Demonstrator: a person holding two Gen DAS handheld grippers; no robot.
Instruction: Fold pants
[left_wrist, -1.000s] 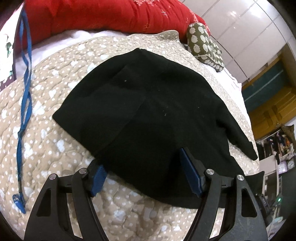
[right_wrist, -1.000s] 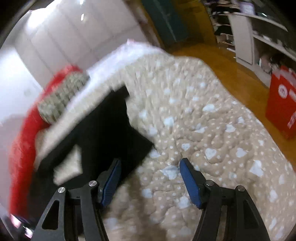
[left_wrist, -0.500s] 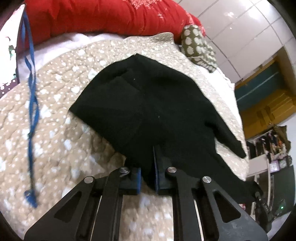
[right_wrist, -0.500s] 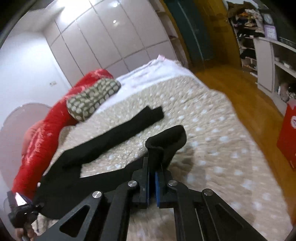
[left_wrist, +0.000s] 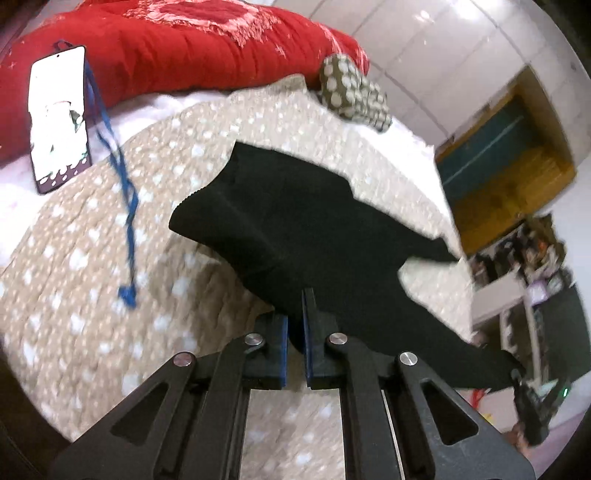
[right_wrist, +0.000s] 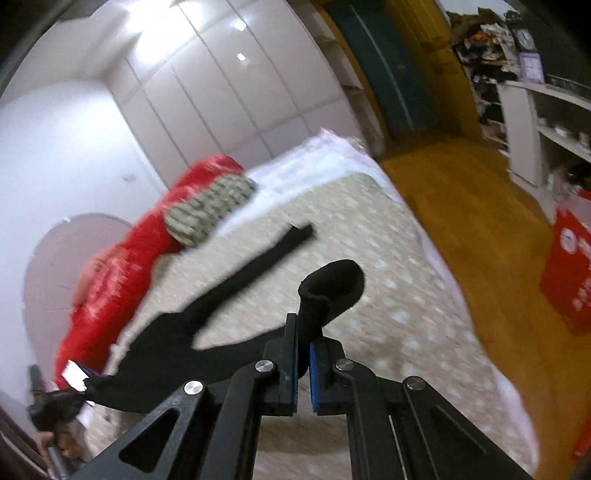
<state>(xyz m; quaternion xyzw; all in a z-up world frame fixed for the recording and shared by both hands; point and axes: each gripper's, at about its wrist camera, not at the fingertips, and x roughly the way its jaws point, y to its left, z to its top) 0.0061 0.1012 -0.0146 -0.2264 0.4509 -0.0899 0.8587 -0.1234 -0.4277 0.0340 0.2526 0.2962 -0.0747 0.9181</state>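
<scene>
Two claws pinch the black pants (left_wrist: 303, 221) above the bed (left_wrist: 74, 295): left claw (left_wrist: 294, 332) at the waist, right claw (right_wrist: 303, 350) on one leg end. Risk: thin fabric slipping free, collapsing the fold.

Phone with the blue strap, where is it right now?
In the left wrist view, the phone lies at far left on the white sheet, against the red quilt, left of the black pants.

Bare quilt (left_wrist: 92, 295) lies open left of the pants (left_wrist: 295, 229). A phone (left_wrist: 59, 118) and blue strap (left_wrist: 125, 206) sit farther left.
</scene>
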